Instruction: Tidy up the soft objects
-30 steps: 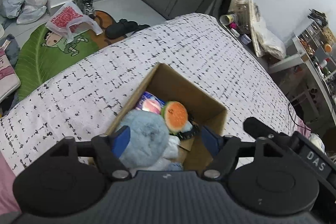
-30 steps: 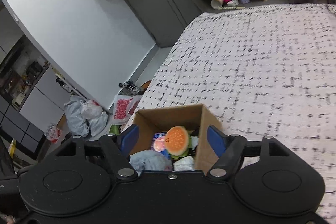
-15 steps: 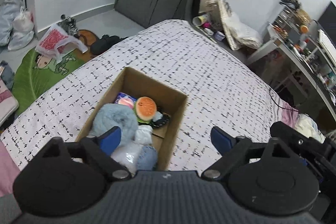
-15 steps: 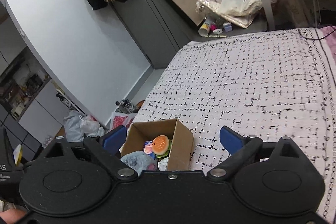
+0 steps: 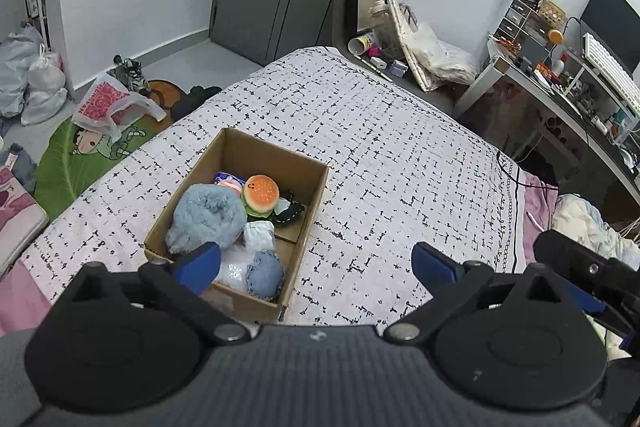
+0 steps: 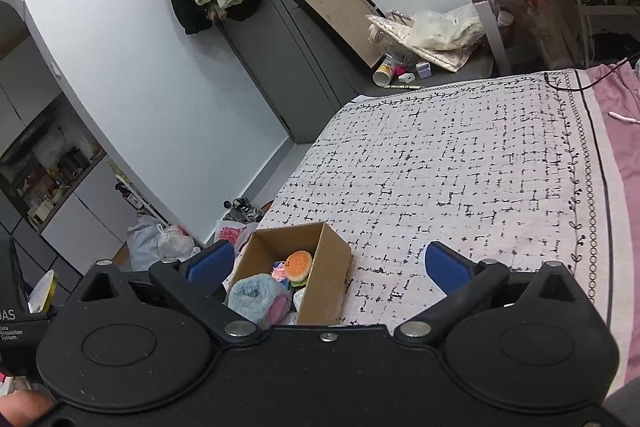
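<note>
Grippers (image 5: 316, 263) (image 6: 328, 267) have risen farther from box (image 5: 308, 203).

patterned bedspread (image 5: 392, 147), desk (image 5: 560, 83), plastic bags (image 5: 32, 79)

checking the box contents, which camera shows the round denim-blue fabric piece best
The left wrist view: the round denim-blue fabric piece lies unobstructed in the brown cardboard box's near corner. In the right wrist view, it is hidden behind the gripper body.

My right tool (image 6: 328, 265) hangs wide apart, holding nothing. Below its left finger, the cardboard box (image 6: 326, 287) on the bed (image 6: 460, 167) holds a burger toy (image 6: 299, 264) and blue plush (image 6: 256, 297).
</note>
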`<state>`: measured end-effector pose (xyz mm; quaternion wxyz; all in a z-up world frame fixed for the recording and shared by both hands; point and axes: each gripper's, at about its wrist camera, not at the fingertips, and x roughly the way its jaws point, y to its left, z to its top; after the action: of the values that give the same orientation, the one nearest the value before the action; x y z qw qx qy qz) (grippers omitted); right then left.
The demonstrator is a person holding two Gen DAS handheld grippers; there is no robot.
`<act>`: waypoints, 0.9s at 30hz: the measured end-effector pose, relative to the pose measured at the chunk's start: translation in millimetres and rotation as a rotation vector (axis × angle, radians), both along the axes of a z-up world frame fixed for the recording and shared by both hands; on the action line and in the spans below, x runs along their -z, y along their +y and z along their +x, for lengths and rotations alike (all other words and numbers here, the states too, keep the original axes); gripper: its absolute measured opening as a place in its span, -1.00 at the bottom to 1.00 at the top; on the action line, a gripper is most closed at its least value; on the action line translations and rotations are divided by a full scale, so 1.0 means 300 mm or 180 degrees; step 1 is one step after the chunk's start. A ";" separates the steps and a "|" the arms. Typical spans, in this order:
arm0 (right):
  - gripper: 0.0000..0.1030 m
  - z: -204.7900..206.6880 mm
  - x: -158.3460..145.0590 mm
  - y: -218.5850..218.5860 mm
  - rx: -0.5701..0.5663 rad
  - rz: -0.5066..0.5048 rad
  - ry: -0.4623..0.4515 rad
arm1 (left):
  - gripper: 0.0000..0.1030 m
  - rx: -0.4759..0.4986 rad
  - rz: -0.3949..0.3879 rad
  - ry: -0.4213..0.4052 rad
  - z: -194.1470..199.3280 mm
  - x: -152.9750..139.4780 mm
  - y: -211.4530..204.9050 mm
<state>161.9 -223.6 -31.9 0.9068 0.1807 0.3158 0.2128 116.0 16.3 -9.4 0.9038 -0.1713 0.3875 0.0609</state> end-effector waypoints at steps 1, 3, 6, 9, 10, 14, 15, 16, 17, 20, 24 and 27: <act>1.00 -0.006 -0.002 -0.008 -0.0002 -0.0003 0.0000 | 0.96 0.0009 0.0012 -0.0011 -0.008 -0.005 -0.007; 1.00 -0.023 -0.003 -0.023 0.0003 -0.0018 0.0008 | 0.96 0.0018 0.0035 -0.0030 -0.022 -0.012 -0.018; 1.00 -0.045 0.000 -0.050 0.0022 -0.0053 0.0025 | 0.96 0.0048 0.0070 -0.0051 -0.038 -0.021 -0.038; 1.00 -0.068 0.007 -0.078 0.0049 -0.0058 0.0045 | 0.96 0.0098 0.0122 -0.0068 -0.053 -0.026 -0.062; 1.00 -0.077 0.010 -0.088 0.0058 -0.0062 0.0046 | 0.96 0.0119 0.0145 -0.0072 -0.058 -0.027 -0.070; 1.00 -0.105 0.015 -0.125 0.0075 -0.0075 0.0020 | 0.97 0.0205 0.0279 -0.0063 -0.079 -0.024 -0.106; 1.00 -0.109 0.016 -0.133 0.0078 -0.0075 0.0014 | 0.97 0.0225 0.0302 -0.0065 -0.085 -0.023 -0.112; 1.00 -0.113 0.017 -0.140 0.0081 -0.0079 0.0009 | 0.97 0.0242 0.0320 -0.0070 -0.092 -0.022 -0.118; 1.00 -0.118 0.019 -0.147 0.0078 -0.0090 0.0002 | 0.97 0.0256 0.0336 -0.0076 -0.098 -0.022 -0.123; 1.00 -0.130 0.031 -0.163 0.0041 -0.0109 -0.0017 | 0.97 0.0276 0.0367 -0.0094 -0.117 -0.021 -0.133; 1.00 -0.146 0.048 -0.179 0.0027 -0.0148 -0.0007 | 0.97 0.0322 0.0413 -0.0106 -0.139 -0.015 -0.139; 1.00 -0.159 0.060 -0.188 -0.0011 -0.0180 -0.0008 | 0.97 0.0323 0.0460 -0.0101 -0.154 -0.008 -0.140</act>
<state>114.1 -279.9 -49.8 0.9116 0.1541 0.3208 0.2056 69.8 -25.6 -7.1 0.9217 -0.0868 0.3759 0.0401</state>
